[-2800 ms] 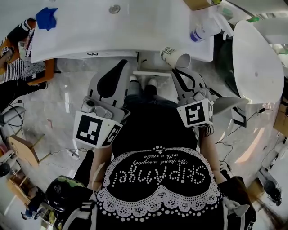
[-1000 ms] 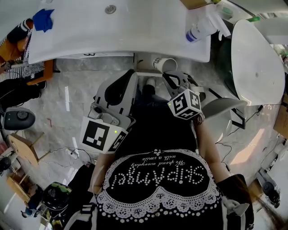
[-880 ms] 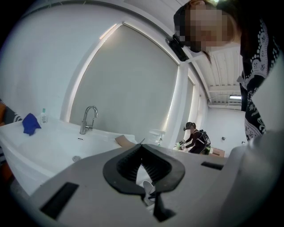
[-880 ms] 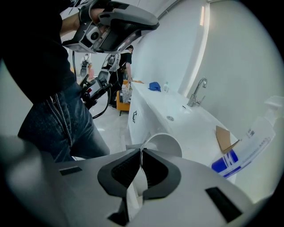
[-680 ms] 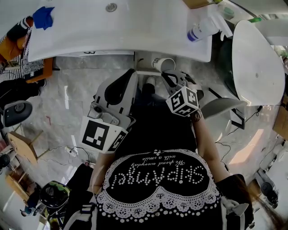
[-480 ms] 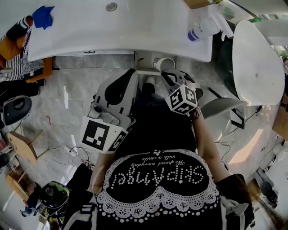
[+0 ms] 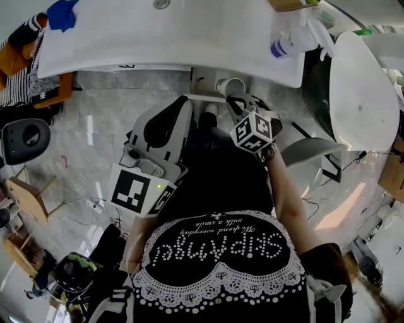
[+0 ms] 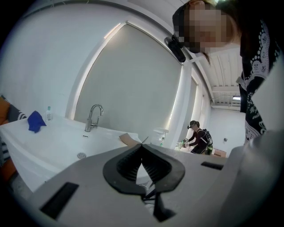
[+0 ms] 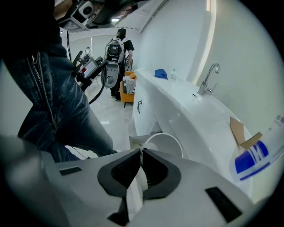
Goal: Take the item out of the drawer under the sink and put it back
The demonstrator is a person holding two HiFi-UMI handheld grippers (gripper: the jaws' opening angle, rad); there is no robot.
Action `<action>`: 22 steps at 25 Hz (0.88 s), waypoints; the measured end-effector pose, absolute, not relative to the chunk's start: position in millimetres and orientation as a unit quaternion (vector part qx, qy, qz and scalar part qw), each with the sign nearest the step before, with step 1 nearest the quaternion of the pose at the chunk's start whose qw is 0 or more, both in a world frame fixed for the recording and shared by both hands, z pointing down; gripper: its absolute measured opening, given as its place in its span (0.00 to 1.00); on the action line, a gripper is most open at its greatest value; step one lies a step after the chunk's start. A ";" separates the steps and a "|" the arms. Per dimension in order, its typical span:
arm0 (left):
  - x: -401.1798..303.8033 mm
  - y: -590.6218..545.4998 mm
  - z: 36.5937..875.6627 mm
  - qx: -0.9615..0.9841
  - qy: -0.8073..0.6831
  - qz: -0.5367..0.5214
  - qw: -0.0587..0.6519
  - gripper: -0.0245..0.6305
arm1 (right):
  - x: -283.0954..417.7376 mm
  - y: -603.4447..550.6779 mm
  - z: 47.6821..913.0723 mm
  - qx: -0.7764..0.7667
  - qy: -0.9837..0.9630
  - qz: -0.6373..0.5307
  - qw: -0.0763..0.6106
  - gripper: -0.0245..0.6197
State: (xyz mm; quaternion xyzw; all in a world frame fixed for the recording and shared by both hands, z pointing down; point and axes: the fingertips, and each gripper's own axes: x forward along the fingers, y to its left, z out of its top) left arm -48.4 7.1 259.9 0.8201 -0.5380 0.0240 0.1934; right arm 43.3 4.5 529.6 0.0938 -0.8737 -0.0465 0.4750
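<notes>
A white paper cup [image 7: 230, 86] hangs just below the front edge of the white sink counter [image 7: 170, 44], over the open drawer [image 7: 205, 94]. My right gripper [image 7: 235, 99] is shut on the cup's rim and points steeply down. In the right gripper view the cup's round mouth [image 9: 165, 142] shows just beyond the closed right gripper [image 9: 141, 151], with the drawer's edge [image 9: 138, 141] under it. My left gripper [image 7: 182, 104] is shut and holds nothing, left of the cup. The left gripper [image 8: 142, 146] points at the sink basin [image 8: 53, 142].
On the counter are a faucet [image 9: 207, 77], a blue cloth [image 7: 63, 14], a spray bottle [image 7: 295, 43] and cardboard [image 9: 242, 133]. A white rounded fixture [image 7: 363, 88] stands at the right. My legs [image 9: 57, 106] are close to the cabinet [image 9: 144, 111]. Another person [image 8: 198, 137] stands far off.
My right gripper has sunk with the cup, from beside the counter edge down toward the open drawer. The left gripper has stayed about where it was.
</notes>
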 end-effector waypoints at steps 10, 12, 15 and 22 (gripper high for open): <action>-51.5 20.0 266.2 0.810 -0.548 0.037 0.206 0.04 | 45.6 0.9 566.6 0.074 -0.858 -0.043 0.507 0.08; -53.6 20.0 266.4 0.809 -0.549 0.037 0.207 0.04 | 44.5 -1.1 572.5 0.070 -0.855 -0.042 0.512 0.08; -56.1 18.7 268.0 0.807 -0.551 0.039 0.211 0.04 | 43.0 -3.9 581.7 0.063 -0.852 -0.034 0.518 0.08; -52.3 18.4 273.7 0.798 -0.560 0.046 0.220 0.04 | 47.1 -7.1 600.1 0.053 -0.850 -0.019 0.524 0.08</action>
